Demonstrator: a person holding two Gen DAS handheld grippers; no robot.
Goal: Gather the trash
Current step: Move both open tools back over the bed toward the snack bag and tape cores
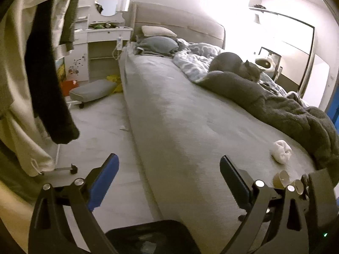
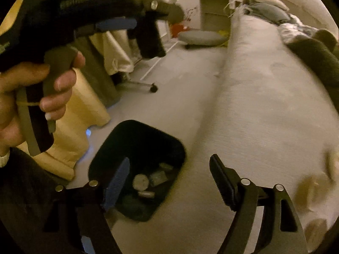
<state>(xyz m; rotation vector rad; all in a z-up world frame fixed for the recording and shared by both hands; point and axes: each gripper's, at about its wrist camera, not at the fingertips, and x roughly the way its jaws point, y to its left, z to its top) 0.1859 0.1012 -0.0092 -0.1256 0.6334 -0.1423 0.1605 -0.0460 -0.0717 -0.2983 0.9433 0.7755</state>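
The left gripper (image 1: 167, 182) has its blue-padded jaws spread wide with nothing between them; it hangs over the long near edge of the grey bed mattress (image 1: 169, 110), where mattress meets pale floor (image 1: 99, 127). The trash on the bed lies to its right: a crumpled white tissue wad (image 1: 280, 150) rests near the foot end of the mattress, just beside the rumpled dark grey blanket (image 1: 275, 103), and two brown cardboard tube pieces (image 1: 282, 178) lie closer still, near the corner of the mattress, partly hidden behind the gripper's right linkage. None of them touches the jaws. A grey cat (image 1: 235, 65) lies curled on the bedding further up, towards the pillows.

In the right wrist view, the right gripper (image 2: 169, 177) likewise stands apart and holds nothing. Directly below and between its jaws sits the black rectangular waste bin (image 2: 135, 139) on the floor, tight against the side of the mattress (image 2: 264, 97). Inside the bin lie a round silvery lid-like piece (image 2: 141, 182) and some other scraps too dim to identify. Blurred brownish shapes (image 2: 311, 188) show on the mattress at the right edge of this view, beyond the right jaw; what they are cannot be told. The person's left hand (image 2: 31, 97) grips the handle of the other gripper at the left, above the bin. Clothes (image 1: 50, 74) hang from a rack along the floor's far side.
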